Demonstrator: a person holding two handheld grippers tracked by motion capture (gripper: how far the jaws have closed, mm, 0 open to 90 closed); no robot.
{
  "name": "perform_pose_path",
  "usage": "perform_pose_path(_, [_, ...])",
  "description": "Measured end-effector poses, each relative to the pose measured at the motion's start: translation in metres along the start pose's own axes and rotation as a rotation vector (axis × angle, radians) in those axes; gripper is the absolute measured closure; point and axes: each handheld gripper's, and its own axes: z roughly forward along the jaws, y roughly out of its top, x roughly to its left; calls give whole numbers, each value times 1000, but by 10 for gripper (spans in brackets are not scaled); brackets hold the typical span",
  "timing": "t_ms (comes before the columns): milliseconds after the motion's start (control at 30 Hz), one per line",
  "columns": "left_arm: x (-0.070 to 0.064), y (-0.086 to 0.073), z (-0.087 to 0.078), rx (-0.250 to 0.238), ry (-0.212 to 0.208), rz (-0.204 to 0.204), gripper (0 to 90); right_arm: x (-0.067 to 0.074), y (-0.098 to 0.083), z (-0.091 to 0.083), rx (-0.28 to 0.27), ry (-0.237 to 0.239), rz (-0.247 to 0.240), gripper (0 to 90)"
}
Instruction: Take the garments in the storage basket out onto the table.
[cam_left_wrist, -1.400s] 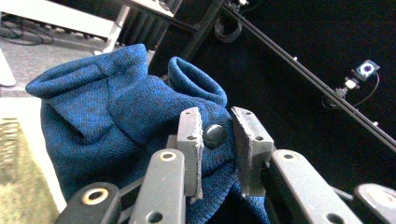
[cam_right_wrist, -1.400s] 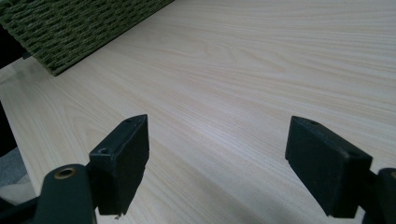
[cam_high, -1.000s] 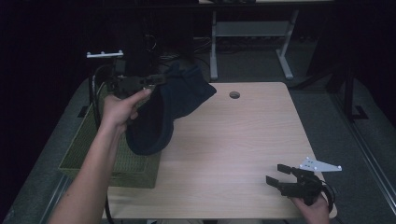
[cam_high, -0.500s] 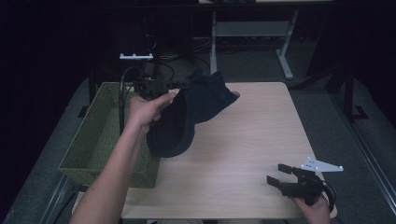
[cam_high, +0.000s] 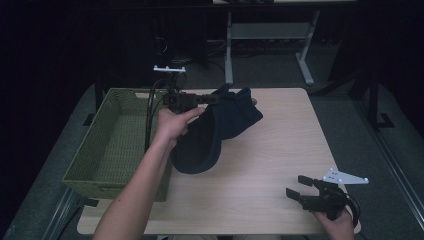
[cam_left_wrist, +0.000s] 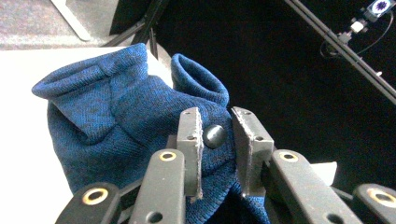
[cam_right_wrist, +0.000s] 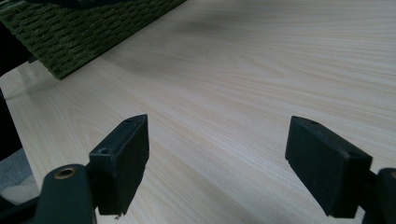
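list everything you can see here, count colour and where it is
garment: one, dark blue knit with a dark button, clamped in the left gripper, held up above the table's left-middle, its lower end hanging close to the top
basket: one, green woven, on the table's left edge
table: one, light wood, centre of the high view
desk frame: one, pale grey, on the floor beyond the table
left gripper: one, black, jaws shut on the garment beside its button, above the basket's far right corner
right gripper: one, black, jaws open with nothing between them, low over the table's near right corner
forearms: two, coming in from the near edge
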Motion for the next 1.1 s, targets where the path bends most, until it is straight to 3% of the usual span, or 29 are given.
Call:
perform_pose_path(333, [5,-14,37,62,15,-16,739,0,0,-1,1,3,8,213])
perform_pose_path(767, [16,-48,83,167,59,-42,737,0,0,0,3,9,4,213])
perform_pose_path(1000, [23,-68,93,199,62,-47,735,0,-1,1,6,10,2,213])
perform_pose_path(1100, [23,-75,94,226,84,-34,730,0,-1,2,9,11,-2,213])
